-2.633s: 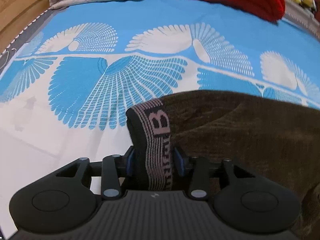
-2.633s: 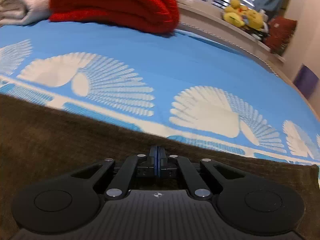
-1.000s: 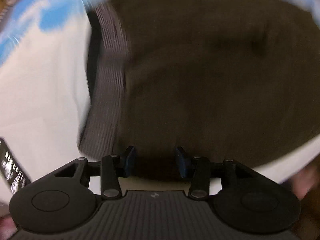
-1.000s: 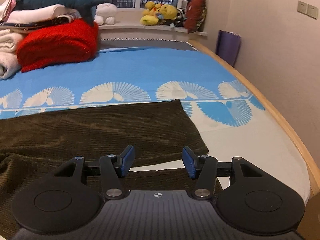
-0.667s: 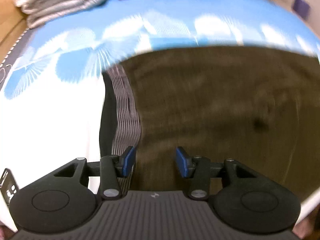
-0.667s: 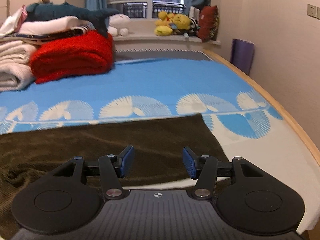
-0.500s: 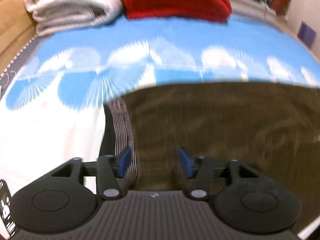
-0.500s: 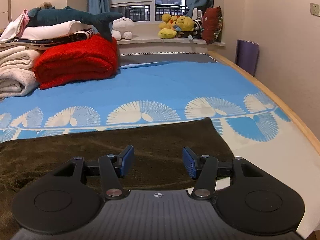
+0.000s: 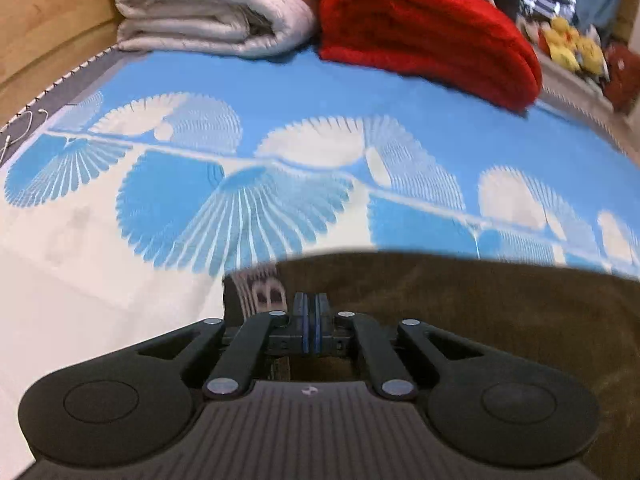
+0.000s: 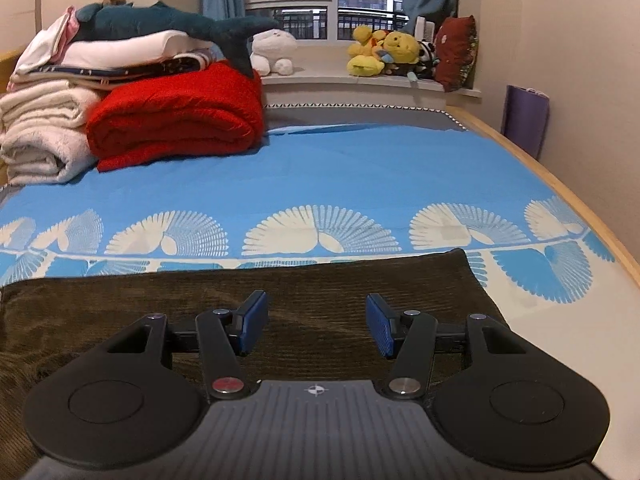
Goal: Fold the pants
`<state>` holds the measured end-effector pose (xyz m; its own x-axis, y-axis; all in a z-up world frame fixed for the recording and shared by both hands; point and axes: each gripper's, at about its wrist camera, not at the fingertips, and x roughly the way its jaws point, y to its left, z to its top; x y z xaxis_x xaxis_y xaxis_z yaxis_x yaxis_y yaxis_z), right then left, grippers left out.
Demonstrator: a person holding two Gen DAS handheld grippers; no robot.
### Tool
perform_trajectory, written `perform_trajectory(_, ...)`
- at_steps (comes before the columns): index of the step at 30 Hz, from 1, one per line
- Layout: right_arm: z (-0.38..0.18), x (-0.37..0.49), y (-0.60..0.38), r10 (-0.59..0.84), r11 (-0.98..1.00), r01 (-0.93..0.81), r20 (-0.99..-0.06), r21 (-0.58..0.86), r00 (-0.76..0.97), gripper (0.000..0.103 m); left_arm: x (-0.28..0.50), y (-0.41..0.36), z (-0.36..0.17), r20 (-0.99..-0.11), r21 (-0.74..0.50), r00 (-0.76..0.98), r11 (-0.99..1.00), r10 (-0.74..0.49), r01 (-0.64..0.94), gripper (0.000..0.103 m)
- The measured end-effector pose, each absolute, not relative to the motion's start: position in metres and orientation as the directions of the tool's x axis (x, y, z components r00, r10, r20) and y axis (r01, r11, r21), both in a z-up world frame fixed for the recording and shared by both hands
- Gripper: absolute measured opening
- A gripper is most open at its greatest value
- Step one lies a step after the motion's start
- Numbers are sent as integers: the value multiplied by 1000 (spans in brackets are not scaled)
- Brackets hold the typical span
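Note:
Dark brown corduroy pants (image 9: 460, 312) lie flat across the near part of the bed, with a striped lettered waistband (image 9: 260, 290) at their left end. My left gripper (image 9: 311, 316) is shut low at the pants' far edge, just right of the waistband; whether cloth is pinched between the pads is hidden. In the right wrist view the pants (image 10: 320, 292) stretch from the left edge to the leg end at the right. My right gripper (image 10: 316, 326) is open and empty, held above the leg part.
The bed has a blue and white fan-patterned sheet (image 10: 340, 184). A folded red blanket (image 10: 176, 120) and white folded bedding (image 10: 40, 132) are stacked at the far left. Plush toys (image 10: 384, 56) sit on the windowsill. The bed's wooden edge (image 10: 560, 184) runs along the right.
My left gripper has closed and dropped low to the pants' far edge by the waistband. My right gripper stays open and has lifted back a little, showing more of the room.

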<state>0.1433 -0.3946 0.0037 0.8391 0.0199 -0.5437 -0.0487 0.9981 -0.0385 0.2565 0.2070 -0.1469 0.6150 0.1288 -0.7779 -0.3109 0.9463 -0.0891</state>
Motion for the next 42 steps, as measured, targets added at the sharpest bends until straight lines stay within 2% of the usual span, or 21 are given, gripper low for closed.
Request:
perform_trajectory(1, 2, 145, -395, 17, 998, -48, -547, -43, 837, 56, 262, 209, -148, -770, -96, 625, 945, 129, -313, 16)
perform_trajectory(3, -1, 147, -397, 9, 998, -43, -555, -49, 832, 57, 274, 211, -152, -765, -100, 633, 949, 119, -300, 52)
perform_trajectory(4, -2, 149, -398, 3, 998, -40, -559, -53, 829, 57, 279, 211, -155, -760, -89, 638, 952, 126, -294, 61)
perform_trajectory(5, -4, 149, -399, -3, 998, -37, -564, -59, 826, 57, 284, 209, -158, -754, -68, 641, 954, 142, -292, 76)
perform_trajectory(6, -6, 150, -400, -11, 997, -32, -568, -66, 823, 57, 291, 208, -164, -754, -32, 635, 957, 166, -288, 84)
perform_trajectory(9, -10, 149, -406, -36, 996, -18, -580, -88, 814, 56, 306, 205, -182, -758, 54, 621, 967, 202, -249, 84)
perform_trajectory(14, -17, 148, -419, -76, 993, 7, -599, -117, 797, 57, 322, 217, -206, -788, 35, 603, 988, 121, -153, 84)
perform_trajectory(16, -18, 148, -423, -89, 992, 18, -605, -122, 791, 57, 326, 220, -213, -801, 25, 592, 993, 89, -116, 82)
perform_trajectory(19, -20, 147, -427, -100, 992, 29, -608, -125, 788, 56, 328, 223, -213, -802, -6, 597, 998, 29, -57, 58)
perform_trajectory(20, -20, 147, -428, -102, 992, 31, -609, -126, 786, 56, 329, 221, -212, -802, -21, 598, 999, 1, -30, 27)
perform_trajectory(21, -20, 147, -429, -105, 991, 32, -609, -128, 786, 56, 329, 218, -210, -804, -52, 592, 999, -48, 10, 13)
perform_trajectory(23, -20, 147, -430, -111, 991, 38, -609, -131, 785, 56, 329, 202, -204, -806, 37, 592, 997, -7, 63, 8)
perform_trajectory(25, -20, 147, -432, -112, 991, 44, -609, -126, 785, 56, 324, 191, -199, -802, 96, 597, 991, 24, 90, 7)
perform_trajectory(29, -15, 147, -437, -113, 993, 61, -600, -106, 792, 56, 304, 182, -167, -771, 102, 636, 993, 37, 66, 6)
perform_trajectory(34, -10, 142, -443, -94, 996, 80, -596, -50, 797, 54, 253, 148, -119, -739, 186, 670, 977, 67, 107, 6)
perform_trajectory(35, -9, 141, -445, -84, 996, 77, -596, -37, 799, 49, 237, 141, -111, -736, 200, 673, 972, 67, 121, 6)
perform_trajectory(37, -7, 138, -450, -74, 996, 85, -604, -10, 794, 11, 201, 128, -97, -734, 205, 677, 969, 58, 140, 5)
perform_trajectory(39, -4, 134, -455, -73, 993, 112, -607, 27, 791, 6, 163, 116, -86, -730, 197, 683, 968, 40, 153, 5)
perform_trajectory(42, -2, 125, -464, -32, 986, 125, -615, 110, 788, 6, 103, 105, -77, -736, 156, 677, 973, -2, 172, 4)
